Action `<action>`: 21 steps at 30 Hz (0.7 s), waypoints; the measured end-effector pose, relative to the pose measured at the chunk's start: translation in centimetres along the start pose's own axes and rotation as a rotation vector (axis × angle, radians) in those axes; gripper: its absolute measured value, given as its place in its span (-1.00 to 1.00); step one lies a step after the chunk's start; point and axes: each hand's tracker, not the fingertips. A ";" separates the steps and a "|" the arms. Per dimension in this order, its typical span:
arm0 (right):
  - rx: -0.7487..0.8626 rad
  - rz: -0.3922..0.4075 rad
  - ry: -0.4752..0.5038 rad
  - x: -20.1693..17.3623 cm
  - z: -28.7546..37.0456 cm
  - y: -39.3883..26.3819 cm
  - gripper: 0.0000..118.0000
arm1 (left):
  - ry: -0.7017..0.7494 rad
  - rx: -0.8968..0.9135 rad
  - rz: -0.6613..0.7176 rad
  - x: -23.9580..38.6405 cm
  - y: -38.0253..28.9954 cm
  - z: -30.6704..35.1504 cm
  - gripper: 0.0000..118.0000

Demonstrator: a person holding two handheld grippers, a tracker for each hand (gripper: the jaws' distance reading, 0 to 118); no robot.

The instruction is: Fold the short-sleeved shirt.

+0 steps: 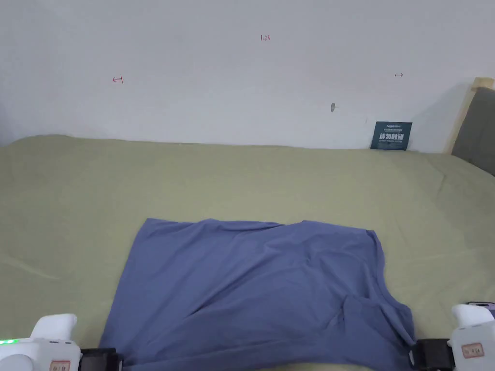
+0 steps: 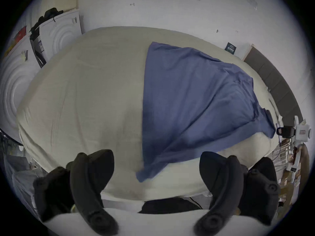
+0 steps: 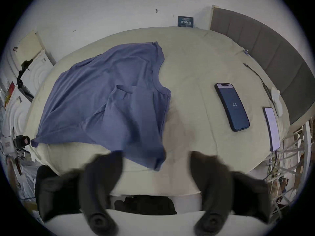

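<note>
Blue short-sleeved shirt point(image 1: 256, 290) lies spread on the bed point(image 1: 241, 174), soft thin knit, rumpled w/ diagonal creases, near edge by me; one sleeve folded in over the body on my right side, neckline curve facing right in the right gripper view. My left gripper point(image 2: 156, 164) has its jaws wide apart, holding nothing, shirt's near corner lying loose on the bed between and beyond them. My right gripper point(image 3: 156, 163) is motion-blurred, but the jaws look spread wide too, a shirt corner lying close in front, prob. not pinched. Bed sheet is pale green, lightly wrinkled, against a white wall point(image 1: 241, 72) w/ small red pen marks, too tiny to read. Dark teal sign point(image 1: 391, 135) leans at the wall; its white print is too small to make out. Grey padded headboard point(image 1: 476, 130) cut off at right. Two phones on the sheet, a dark-cased phone point(image 3: 232, 106) w/ lit screen and a second phone point(image 3: 272, 129) at the bed's edge, seen edge-on.
</note>
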 end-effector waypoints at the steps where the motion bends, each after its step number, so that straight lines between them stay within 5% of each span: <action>1: 0.040 -0.008 -0.011 -0.1 0.8 -0.1 0.53 | -0.017 0.010 0.009 0.1 0.0 0.6 0.79; 8: 0.054 -0.001 0.008 -1.9 2.5 -1.8 0.53 | 0.026 0.078 0.046 1.3 -1.4 2.6 0.74; 10: 0.019 0.025 0.030 -2.8 2.5 -2.8 0.21 | 0.017 0.070 0.065 1.2 -1.8 2.4 0.55; 12: 0.007 0.031 0.040 -3.2 1.9 -3.4 -0.59 | 0.005 0.092 0.069 1.1 -2.6 2.3 -0.06; 13: 0.009 0.031 0.045 -3.5 1.6 -4.0 -0.90 | 0.014 0.095 0.052 1.1 -2.8 2.1 -0.59; 14: 0.014 0.030 0.050 -3.6 1.4 -4.2 -0.94 | 0.053 0.098 0.039 1.1 -2.9 1.7 -1.00; 21: 0.008 0.033 0.063 -4.2 1.0 -4.3 -1.00 | 0.092 0.064 0.020 0.5 -3.0 1.4 -1.00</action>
